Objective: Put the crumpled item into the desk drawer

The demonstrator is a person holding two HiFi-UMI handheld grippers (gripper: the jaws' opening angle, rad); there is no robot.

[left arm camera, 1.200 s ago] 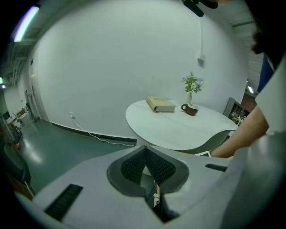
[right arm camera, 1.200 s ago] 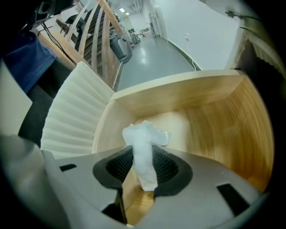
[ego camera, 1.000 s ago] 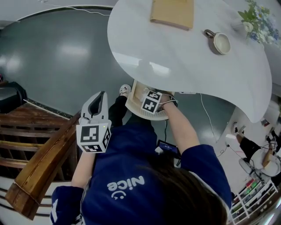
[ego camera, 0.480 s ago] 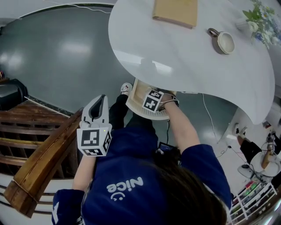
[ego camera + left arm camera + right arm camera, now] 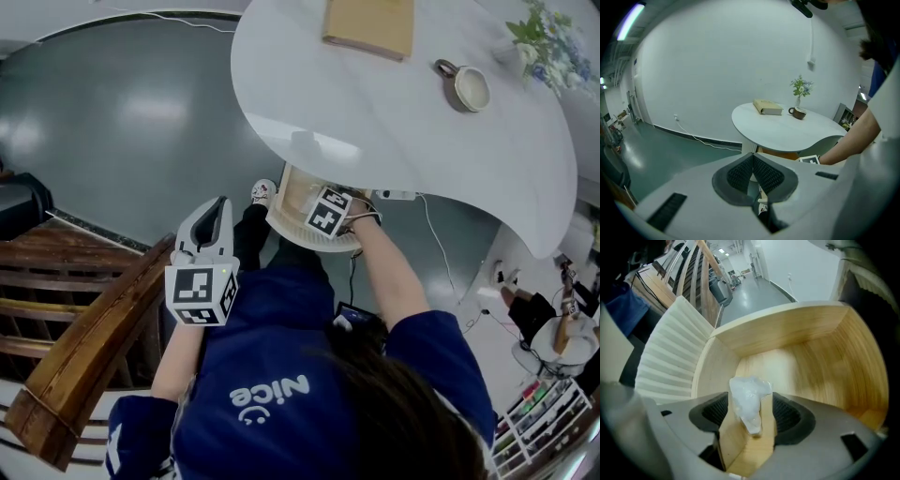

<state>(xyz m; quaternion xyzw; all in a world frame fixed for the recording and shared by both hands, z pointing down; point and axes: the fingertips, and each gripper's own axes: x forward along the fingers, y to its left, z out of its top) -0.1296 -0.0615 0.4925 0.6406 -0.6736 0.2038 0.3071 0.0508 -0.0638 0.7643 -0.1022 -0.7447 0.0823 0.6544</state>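
The crumpled white item (image 5: 749,399) lies in the light wooden desk drawer (image 5: 787,329), between the pads (image 5: 787,414) of my right gripper (image 5: 750,414). Its jaws have just been opening and stand wide, with a gap to the right of the item. In the head view only that gripper's marker cube (image 5: 327,212) shows, pointing steeply down into the pulled-out drawer (image 5: 284,204) under the white desk (image 5: 403,122). My left gripper (image 5: 217,208) hangs to the left of the drawer, shut with nothing in it, its pads meeting (image 5: 752,161).
On the desk lie a tan book (image 5: 368,26), a mug (image 5: 466,89) and a small vase of flowers (image 5: 544,37). A wooden railing (image 5: 84,347) runs at the left. The drawer's ribbed white front (image 5: 665,366) faces me. A cable trails on the grey floor.
The right gripper's marker cube has turned slightly over the drawer. Both hands stay where they were.
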